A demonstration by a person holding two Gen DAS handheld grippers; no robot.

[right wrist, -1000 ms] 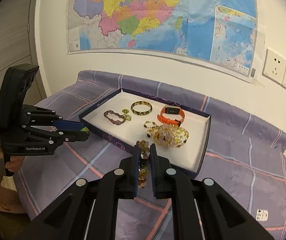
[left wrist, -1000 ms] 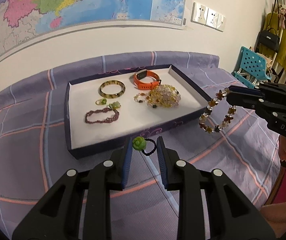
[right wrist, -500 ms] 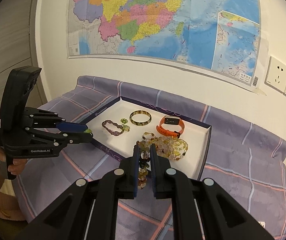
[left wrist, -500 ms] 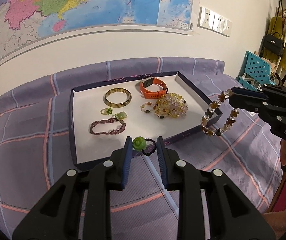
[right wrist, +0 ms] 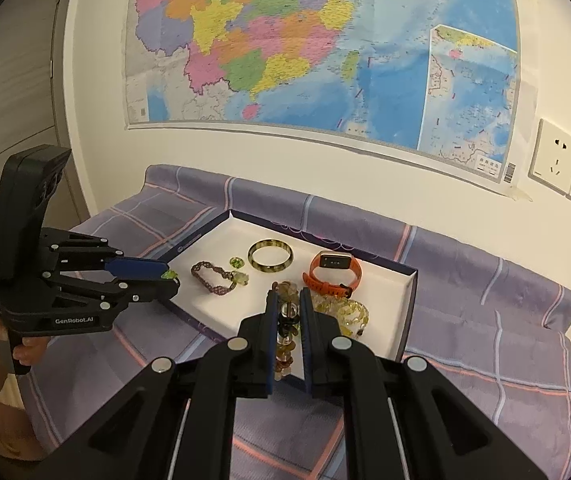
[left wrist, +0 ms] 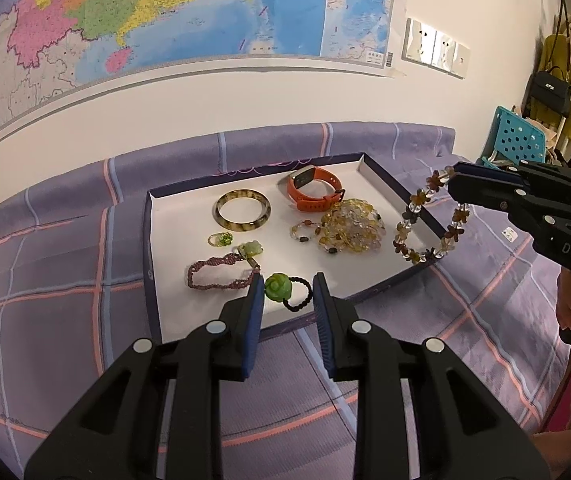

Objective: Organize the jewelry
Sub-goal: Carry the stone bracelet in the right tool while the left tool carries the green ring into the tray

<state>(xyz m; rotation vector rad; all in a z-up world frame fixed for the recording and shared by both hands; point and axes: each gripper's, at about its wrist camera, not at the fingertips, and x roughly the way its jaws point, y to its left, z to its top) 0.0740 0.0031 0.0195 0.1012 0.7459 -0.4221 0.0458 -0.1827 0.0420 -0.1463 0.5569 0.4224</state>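
A white-lined, dark-walled tray (left wrist: pixel 150 240) lies on the purple plaid cloth. My left gripper (left wrist: pixel 287 286) is shut on a green rose hair tie (left wrist: pixel 278 287), whose black loop reaches the right pad; it hovers over the tray's near edge. My right gripper (right wrist: pixel 285 308) is shut on a flower bead bracelet (right wrist: pixel 285 336). In the left wrist view this bracelet (left wrist: pixel 429 216) hangs as a loop from the right gripper (left wrist: pixel 455 176), over the tray's right wall. The right wrist view shows the left gripper (right wrist: pixel 167 276) at the tray's (right wrist: pixel 409 308) left corner.
In the tray lie an amber bangle (left wrist: pixel 242 210), an orange watch band (left wrist: pixel 313 188), a yellow bead heap (left wrist: pixel 351 226), a small green ring (left wrist: pixel 221 239) and a purple bracelet (left wrist: pixel 221 274). A map covers the wall behind. A teal perforated crate (left wrist: pixel 519 140) stands at the right.
The right gripper has carried the flower bead bracelet from beside the tray's front right corner to over its right wall. The left gripper has edged slightly toward the tray, still holding the hair tie.
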